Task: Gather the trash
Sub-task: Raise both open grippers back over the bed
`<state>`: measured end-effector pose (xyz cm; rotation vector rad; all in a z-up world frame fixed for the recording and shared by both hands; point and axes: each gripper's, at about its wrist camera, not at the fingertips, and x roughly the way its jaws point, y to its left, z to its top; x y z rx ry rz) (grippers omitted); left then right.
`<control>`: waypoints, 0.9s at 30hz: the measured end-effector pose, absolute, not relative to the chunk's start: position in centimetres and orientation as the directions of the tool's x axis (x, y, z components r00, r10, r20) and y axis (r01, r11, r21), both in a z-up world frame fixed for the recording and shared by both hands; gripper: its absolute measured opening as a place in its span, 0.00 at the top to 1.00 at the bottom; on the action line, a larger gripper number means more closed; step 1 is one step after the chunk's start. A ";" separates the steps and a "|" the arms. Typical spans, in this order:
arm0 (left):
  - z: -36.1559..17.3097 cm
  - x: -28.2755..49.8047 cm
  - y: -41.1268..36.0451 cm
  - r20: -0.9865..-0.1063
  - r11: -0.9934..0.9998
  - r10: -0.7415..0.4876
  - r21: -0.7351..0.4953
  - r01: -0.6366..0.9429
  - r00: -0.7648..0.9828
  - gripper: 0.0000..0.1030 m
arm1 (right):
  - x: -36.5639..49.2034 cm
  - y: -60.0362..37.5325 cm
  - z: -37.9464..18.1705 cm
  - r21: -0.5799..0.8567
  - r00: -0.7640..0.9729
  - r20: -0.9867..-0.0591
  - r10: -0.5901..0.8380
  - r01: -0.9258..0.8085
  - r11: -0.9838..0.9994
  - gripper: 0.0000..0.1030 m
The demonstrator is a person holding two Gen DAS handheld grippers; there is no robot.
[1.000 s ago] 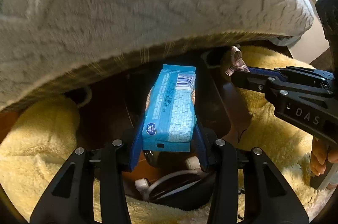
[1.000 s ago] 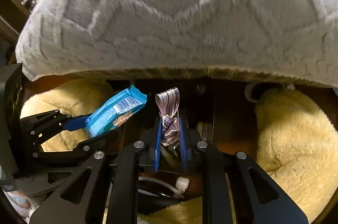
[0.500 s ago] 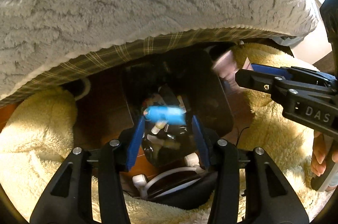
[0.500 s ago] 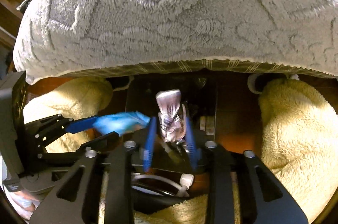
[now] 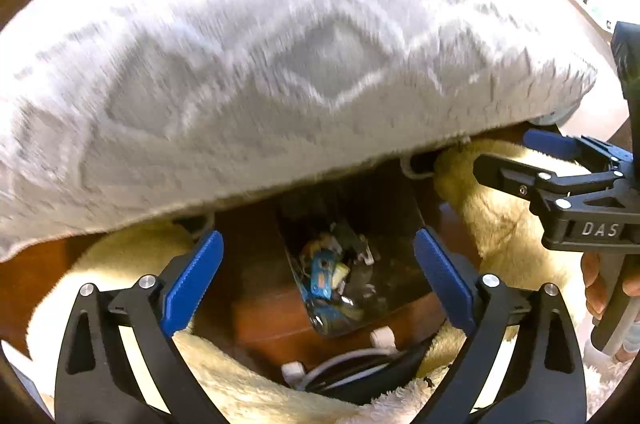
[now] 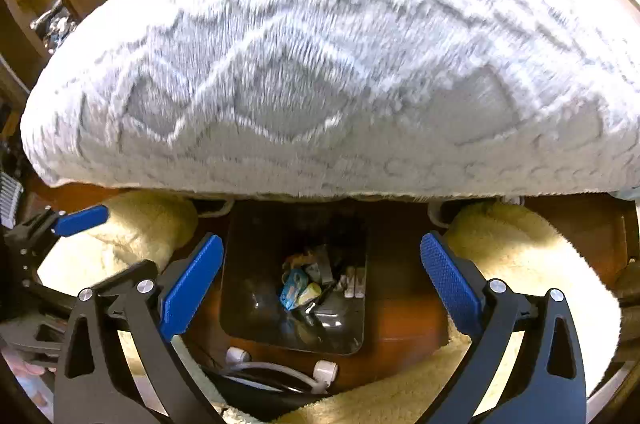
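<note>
- Two grippers: the left gripper (image 5: pixel 318 274) and the right gripper (image 6: pixel 322 278), each with two blue fingers spread wide with nothing between them.
- One dark bin (image 6: pixel 256 288) on the floor, near the middle.
- One blue wrapper (image 6: pixel 293 289) inside the bin, among other scraps too small to count.
- One grey textured blanket (image 6: pixel 328 64) across the far side.
- Two cream fluffy rugs: the left rug (image 6: pixel 132 236) and the right rug (image 6: pixel 532 264).
- Two white plugs (image 6: pixel 325 370) at the near edge.
</note>
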<state>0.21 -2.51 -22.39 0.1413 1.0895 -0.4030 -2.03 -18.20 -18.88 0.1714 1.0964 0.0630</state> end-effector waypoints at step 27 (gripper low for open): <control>-12.0 14.7 -1.8 -0.760 0.954 -0.200 -0.007 0.300 0.618 0.08 | 13.5 -22.8 -8.6 0.083 0.642 -0.767 0.015 0.075 0.994 0.03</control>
